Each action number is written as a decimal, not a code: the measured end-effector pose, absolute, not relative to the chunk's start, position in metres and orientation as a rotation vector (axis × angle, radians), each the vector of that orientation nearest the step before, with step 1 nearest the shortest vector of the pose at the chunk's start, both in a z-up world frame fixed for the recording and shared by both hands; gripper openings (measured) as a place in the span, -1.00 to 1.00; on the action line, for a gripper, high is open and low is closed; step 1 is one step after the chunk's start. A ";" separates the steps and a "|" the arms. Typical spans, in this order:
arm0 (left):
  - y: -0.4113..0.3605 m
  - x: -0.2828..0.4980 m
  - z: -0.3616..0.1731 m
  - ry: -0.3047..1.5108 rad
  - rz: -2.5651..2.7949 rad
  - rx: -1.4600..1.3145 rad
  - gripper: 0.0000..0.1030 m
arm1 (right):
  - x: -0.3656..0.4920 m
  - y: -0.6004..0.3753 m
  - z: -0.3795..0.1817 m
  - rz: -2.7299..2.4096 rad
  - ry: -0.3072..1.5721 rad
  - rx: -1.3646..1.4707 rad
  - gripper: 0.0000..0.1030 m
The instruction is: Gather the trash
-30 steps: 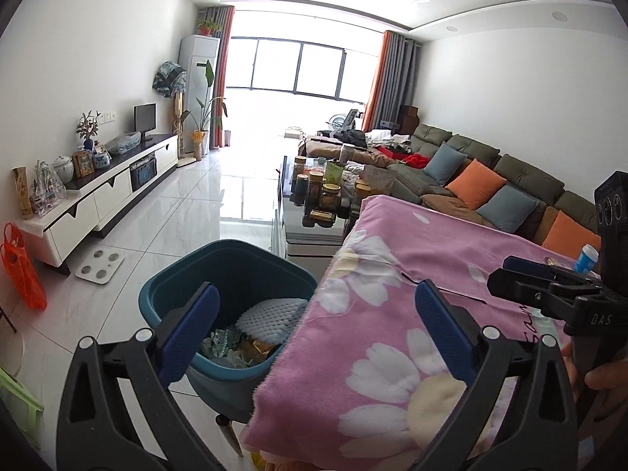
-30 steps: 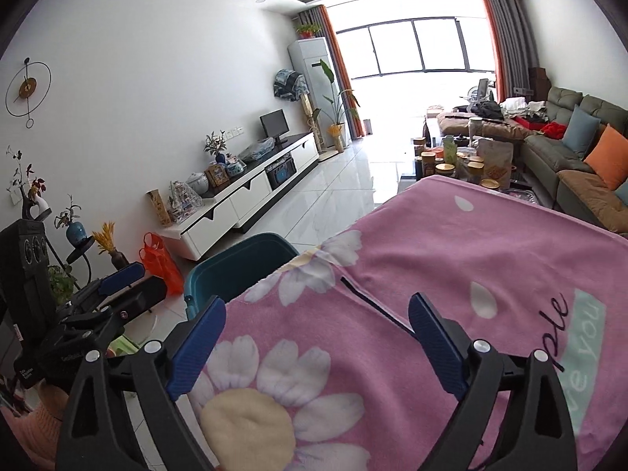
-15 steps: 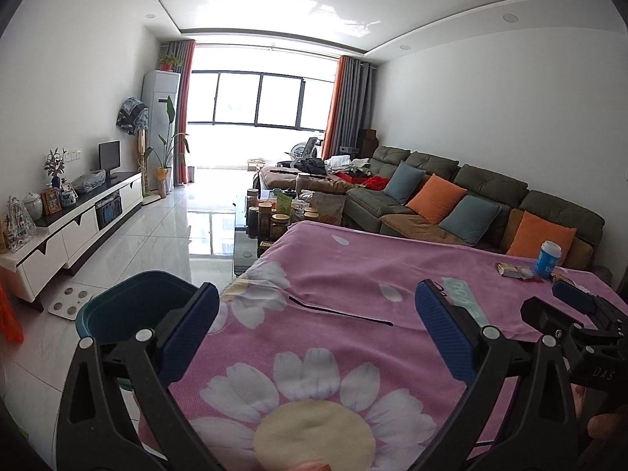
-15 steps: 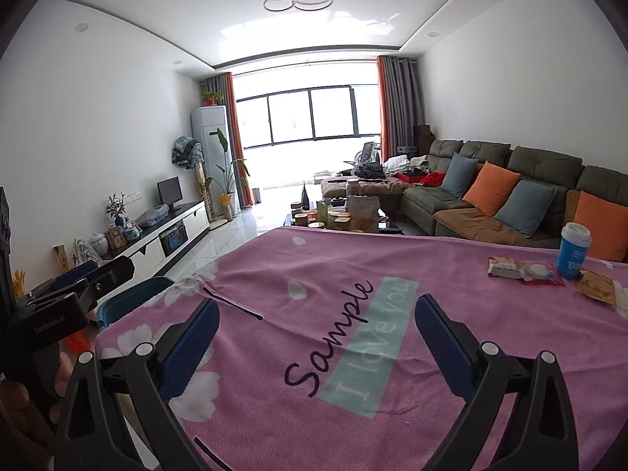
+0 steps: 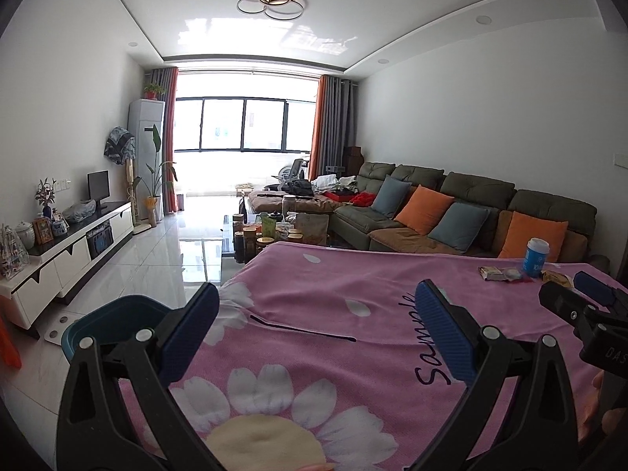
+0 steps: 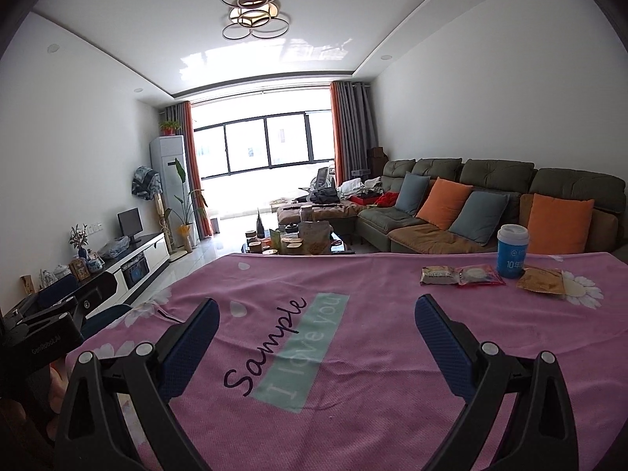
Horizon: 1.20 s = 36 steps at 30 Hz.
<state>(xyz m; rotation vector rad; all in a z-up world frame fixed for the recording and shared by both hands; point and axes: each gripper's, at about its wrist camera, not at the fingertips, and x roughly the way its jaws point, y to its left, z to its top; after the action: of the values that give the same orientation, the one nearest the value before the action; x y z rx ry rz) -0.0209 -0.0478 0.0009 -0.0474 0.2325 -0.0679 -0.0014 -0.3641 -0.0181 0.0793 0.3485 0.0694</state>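
Wrappers (image 6: 463, 275) and blue cup (image 6: 512, 251) lay far right on the desk (image 6: 353, 353); both hand-held grippers, left (image 5: 320, 329) and right (image 6: 318, 329), were open and empty

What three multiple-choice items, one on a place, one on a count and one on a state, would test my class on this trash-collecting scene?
1. Where does the blue cup stand?
A. on the pink blanket, beside the wrappers
B. on the floor
C. inside the bin

2. How many orange cushions lie on the sofa?
A. one
B. two
C. four

3. In what state is the right claw?
A. shut on a wrapper
B. shut on the cup
C. open and empty

Answers:
1 A: the cup rests on the blanket between the red wrapper and the brown wrapper.
2 B: two orange cushions show, at and.
3 C: its blue fingers stand wide apart with only blanket between them.
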 end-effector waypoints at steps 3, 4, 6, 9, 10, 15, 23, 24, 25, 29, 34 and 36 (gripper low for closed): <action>-0.049 -0.021 0.001 0.231 -0.068 -0.046 0.91 | -0.004 -0.365 -0.016 0.061 0.340 0.081 0.87; -0.050 -0.021 0.000 0.231 -0.066 -0.043 0.91 | -0.006 -0.365 -0.015 0.056 0.336 0.081 0.87; -0.053 -0.018 0.000 0.232 -0.067 -0.041 0.91 | -0.007 -0.366 -0.014 0.051 0.330 0.078 0.87; -0.052 -0.019 0.000 0.234 -0.071 -0.039 0.91 | -0.009 -0.366 -0.013 0.043 0.327 0.077 0.87; -0.053 -0.019 -0.001 0.234 -0.071 -0.038 0.91 | -0.009 -0.367 -0.013 0.039 0.328 0.078 0.87; -0.054 -0.019 -0.001 0.233 -0.073 -0.030 0.91 | -0.010 -0.368 -0.012 0.031 0.322 0.082 0.87; -0.057 -0.018 -0.001 0.226 -0.070 -0.027 0.91 | -0.014 -0.366 -0.010 0.028 0.311 0.076 0.87; -0.057 -0.018 -0.001 0.224 -0.069 -0.027 0.91 | -0.014 -0.366 -0.010 0.027 0.310 0.076 0.87; -0.056 -0.019 -0.001 0.222 -0.068 -0.026 0.91 | -0.015 -0.366 -0.010 0.027 0.309 0.075 0.87; -0.056 -0.019 0.000 0.221 -0.064 -0.024 0.91 | -0.014 -0.366 -0.010 0.023 0.313 0.074 0.87; -0.057 -0.020 0.000 0.216 -0.062 -0.020 0.91 | -0.014 -0.366 -0.010 0.024 0.309 0.074 0.87; -0.057 -0.020 0.000 0.214 -0.060 -0.018 0.91 | -0.013 -0.367 -0.011 0.024 0.312 0.072 0.87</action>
<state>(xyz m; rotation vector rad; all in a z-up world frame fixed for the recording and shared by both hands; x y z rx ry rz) -0.0197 -0.0570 0.0004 -0.0182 0.2136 -0.0597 -0.0129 -0.3667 -0.0106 0.0725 0.3124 0.0245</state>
